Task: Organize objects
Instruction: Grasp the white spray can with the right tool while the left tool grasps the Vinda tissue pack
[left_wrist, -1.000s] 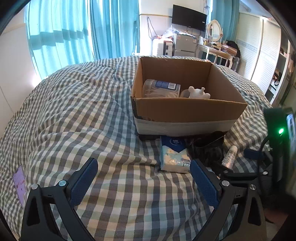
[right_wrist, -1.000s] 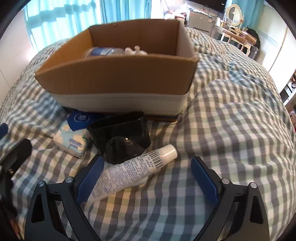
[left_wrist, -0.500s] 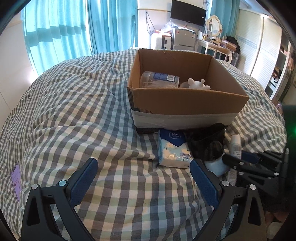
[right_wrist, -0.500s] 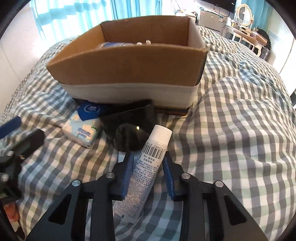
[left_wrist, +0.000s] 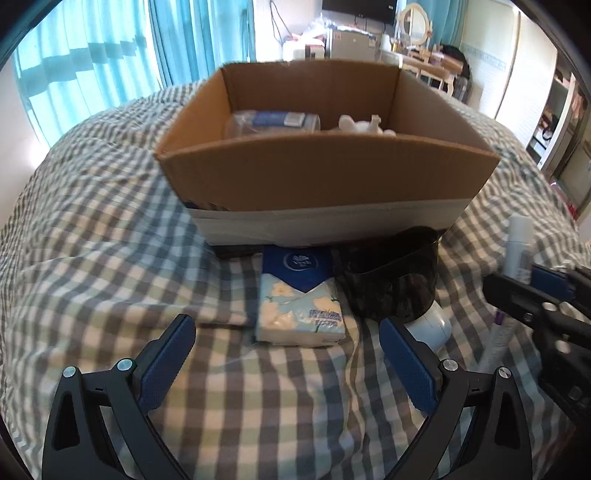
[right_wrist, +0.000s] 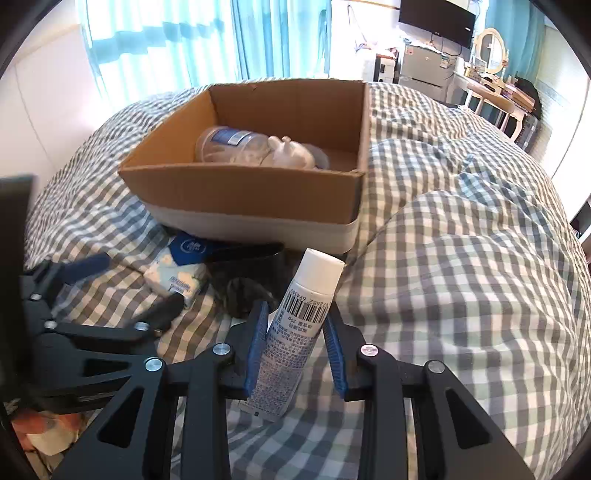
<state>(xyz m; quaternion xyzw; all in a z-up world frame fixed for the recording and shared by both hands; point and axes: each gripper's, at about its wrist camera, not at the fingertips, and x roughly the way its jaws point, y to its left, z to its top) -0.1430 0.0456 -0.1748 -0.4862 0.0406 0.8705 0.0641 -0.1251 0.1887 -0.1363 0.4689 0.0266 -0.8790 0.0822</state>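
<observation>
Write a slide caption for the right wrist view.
Right gripper clamps a white tube above the checked bedspread, cardboard box ahead.

Saw blue curtains (left_wrist: 122, 55) in the upper left of the frame, with bright light coming through. Found a black TV (right_wrist: 437, 18) high on the wall at the upper right. Spotted a round white mirror (right_wrist: 491, 46) just right of it, over a pale dressing table (right_wrist: 495, 96). Noticed a grey cabinet (right_wrist: 424, 70) under the TV. Saw white wardrobe doors (left_wrist: 524, 62) at the far right.
</observation>
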